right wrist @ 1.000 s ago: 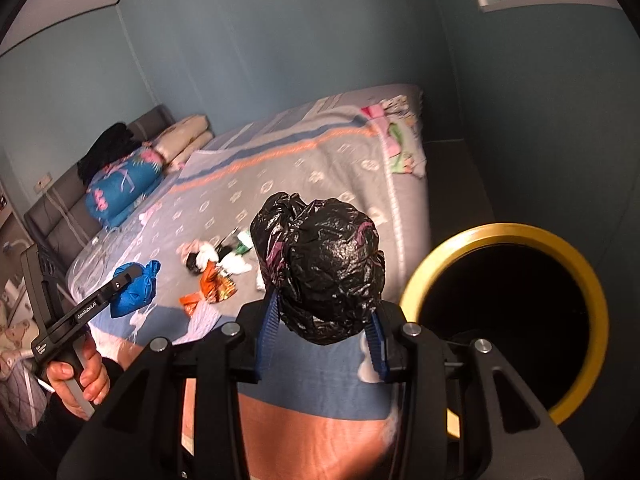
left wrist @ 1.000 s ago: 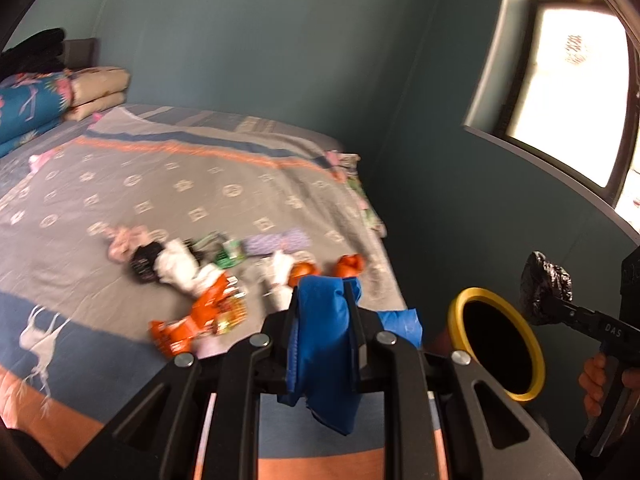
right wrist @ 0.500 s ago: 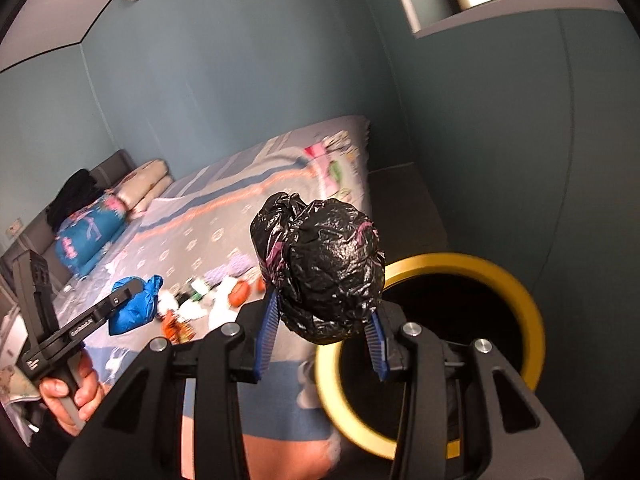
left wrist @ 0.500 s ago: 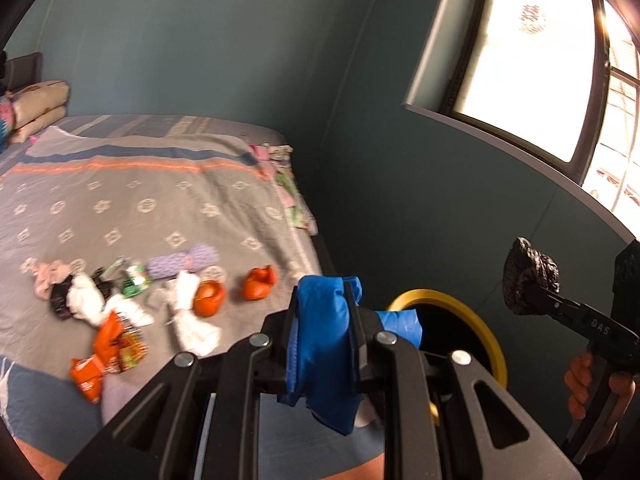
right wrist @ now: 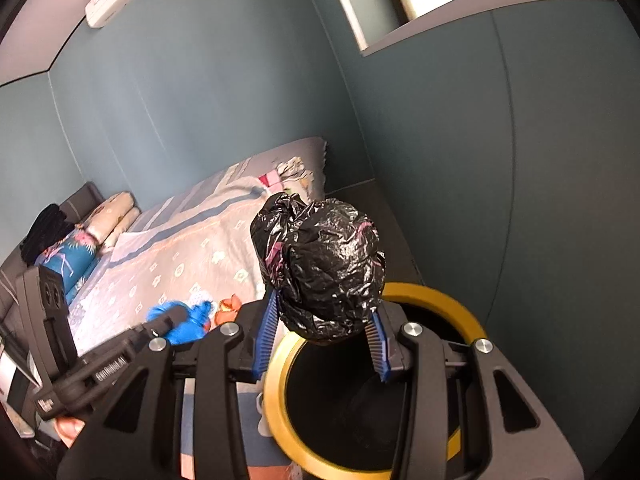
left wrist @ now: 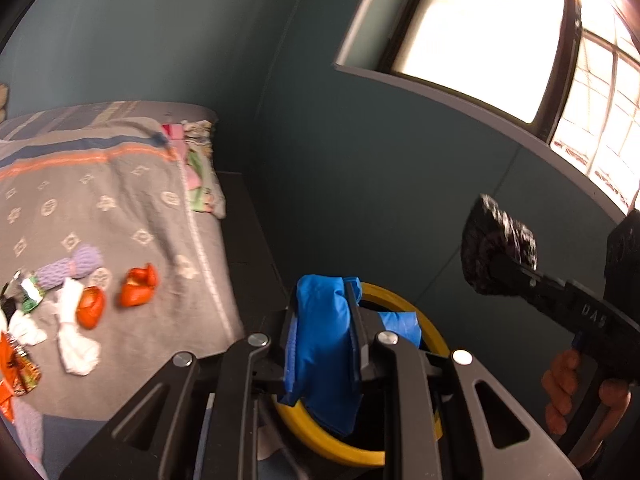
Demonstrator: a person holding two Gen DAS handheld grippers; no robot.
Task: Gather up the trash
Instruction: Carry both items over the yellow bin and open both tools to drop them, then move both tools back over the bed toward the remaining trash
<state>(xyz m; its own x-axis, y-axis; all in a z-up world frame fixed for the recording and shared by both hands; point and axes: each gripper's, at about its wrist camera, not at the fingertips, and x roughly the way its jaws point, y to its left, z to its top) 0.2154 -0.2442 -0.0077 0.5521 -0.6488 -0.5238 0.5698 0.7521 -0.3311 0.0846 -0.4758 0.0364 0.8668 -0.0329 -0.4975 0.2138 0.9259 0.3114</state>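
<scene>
In the left wrist view the left gripper (left wrist: 326, 320) sits at the lower centre, its fingers clenched on a crumpled blue bag (left wrist: 320, 344) that hangs down between them. Directly behind it the yellow-rimmed bin (left wrist: 292, 412) now lies under and around the bag; a second ago that bin stood off to the lower right of the frame, clear of the fingers.

In the right wrist view the right gripper (right wrist: 324, 320) fills the lower middle, its blue-padded fingers (right wrist: 267, 330) grasping a knotted black bag (right wrist: 320, 268). The bin's (right wrist: 448, 300) open mouth is straight below and behind that bag, where a second ago it was at the right edge of the frame.

At the right of the left view the right gripper (left wrist: 490, 276) shows side on with the black bag (left wrist: 496, 244) at its tip and a hand (left wrist: 576, 388) on the handle, nearer the frame's centre than before. At the lower left of the right view the left gripper (right wrist: 176, 314) holds the blue bag (right wrist: 188, 324).

Farther off, the bed (left wrist: 120, 208) has slid to the left of the left view; loose trash on it includes two orange wrappers (left wrist: 138, 292), a white wad (left wrist: 74, 344) and a purple piece (left wrist: 72, 268). Less of the pile is in frame than earlier. The window (left wrist: 500, 24) now takes up more of the upper right.
</scene>
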